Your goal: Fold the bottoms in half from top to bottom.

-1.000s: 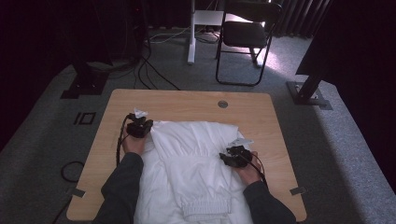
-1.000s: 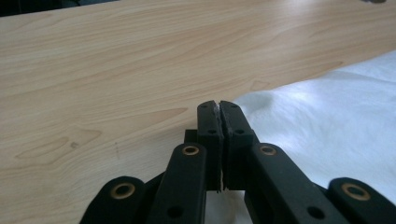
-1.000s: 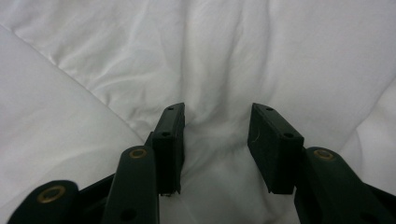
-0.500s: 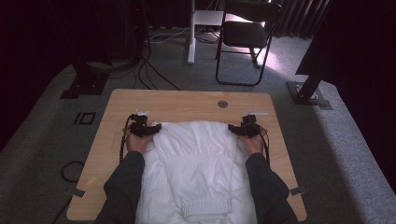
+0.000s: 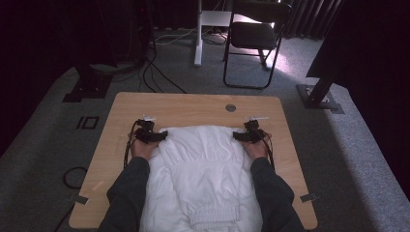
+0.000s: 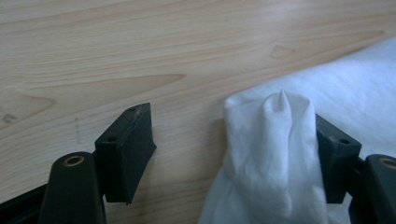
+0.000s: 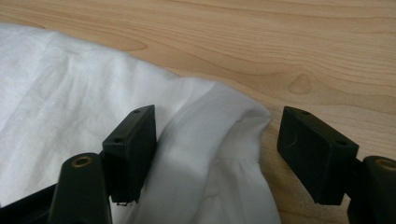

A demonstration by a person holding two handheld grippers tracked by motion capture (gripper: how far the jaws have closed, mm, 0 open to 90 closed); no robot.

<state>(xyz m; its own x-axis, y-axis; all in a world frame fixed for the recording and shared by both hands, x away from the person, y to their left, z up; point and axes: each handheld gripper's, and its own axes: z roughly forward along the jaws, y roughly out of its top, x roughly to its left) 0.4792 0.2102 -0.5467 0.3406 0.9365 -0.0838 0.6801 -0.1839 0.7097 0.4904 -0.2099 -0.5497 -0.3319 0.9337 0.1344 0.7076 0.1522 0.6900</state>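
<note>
My left gripper (image 6: 224, 140) has just been opening; jaws apart, a pinched-up corner of the white garment (image 5: 200, 169) loose between them, leaning on one pad (image 6: 334, 158). Right gripper (image 7: 215, 149) released too, jaws wide around the other far corner, not pressing. Garment lies flat mid-table (image 5: 193, 104), far edge toward the far side, cuffed end at the near edge. To do this well I'd lift both grippers straight up clear of the fabric, not dragging the corners.

Grey carpet (image 5: 348, 159), chair (image 5: 254, 36) (seemingly black)
</note>
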